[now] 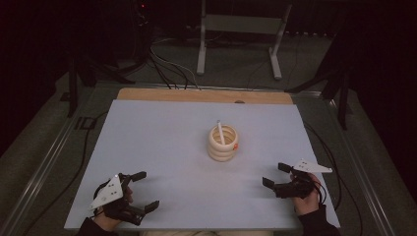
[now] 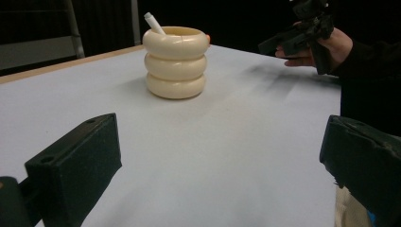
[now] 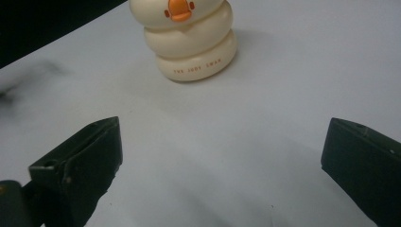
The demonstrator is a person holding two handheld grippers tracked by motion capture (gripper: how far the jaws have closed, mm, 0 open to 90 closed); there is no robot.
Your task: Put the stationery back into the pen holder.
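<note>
— Pale blue table [image 1: 162, 147], dark room behind. Cream ringed holder [image 1: 223, 143] mid-table, white stick [image 1: 221, 132] leaning inside, well apart from both grippers
— Left gripper [image 1: 139, 191] and right gripper [image 1: 277, 175] low near front edge, jaws wide, holding nothing
— Risk: could tip if nudged high on rim
— Orange beak [image 3: 179, 8] and lettering plain from right gripper view

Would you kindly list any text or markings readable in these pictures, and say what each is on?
"THE JUDY SWAN", roughly: small orange letters on the bottom ring of the cream ringed holder; middle word too blurred to be sure.
No other text is legible.
</note>
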